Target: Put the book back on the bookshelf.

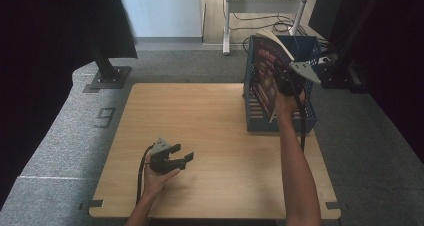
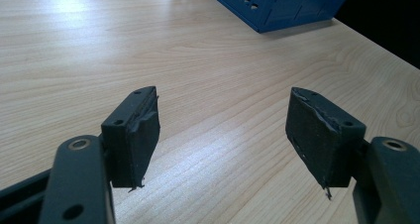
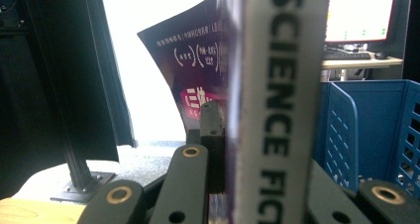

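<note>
Right gripper (image 1: 286, 81) clamps book (image 1: 266, 71) above basket (image 1: 309, 117).

A light wooden table (image 1: 215, 151) stands on grey carpet (image 1: 55, 136), black curtains (image 1: 50, 31) hanging at both sides.

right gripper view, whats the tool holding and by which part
The right tool is shut on a book, clamped at its spine edge over the blue basket. The left tool is open, holding nothing.
</note>
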